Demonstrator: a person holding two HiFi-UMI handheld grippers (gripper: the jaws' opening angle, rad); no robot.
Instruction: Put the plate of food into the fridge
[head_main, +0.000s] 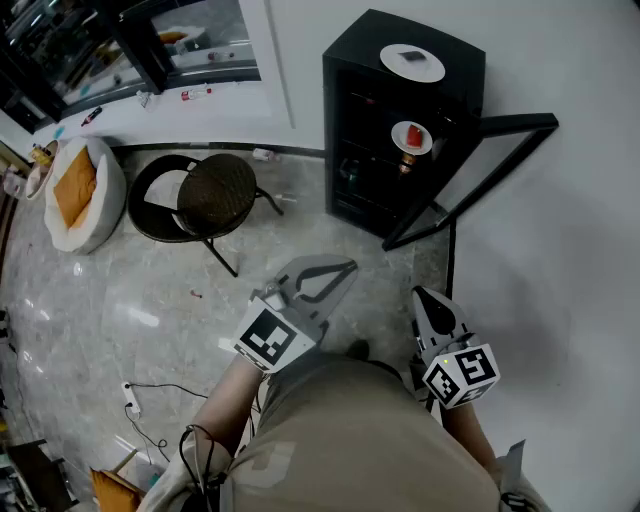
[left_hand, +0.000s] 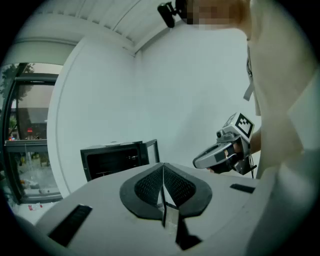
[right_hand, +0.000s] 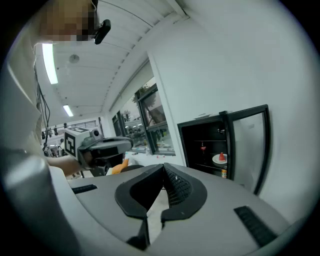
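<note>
Left tongs (head_main: 340, 272) and right tongs (head_main: 422, 296) hang clenched, empty; the plate of food (head_main: 411, 137) already sits inside the fridge (head_main: 350, 55).

Glossy stone floor (head_main: 100, 290), matt black fridge (head_main: 355, 50)

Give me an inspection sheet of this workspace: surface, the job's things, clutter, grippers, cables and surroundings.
Surface: pale stone floor, fridge standing on it.
Job's things: black fridge, door open; plate of food on a shelf inside.
Clutter: second plate on the fridge top; round chair; cushioned bed with orange pad.
Grippers: left gripper shut, empty; right gripper shut, empty; both short of the fridge.
Cables: loose cable on the floor.
Surroundings: white wall; window ledge with small items.
</note>
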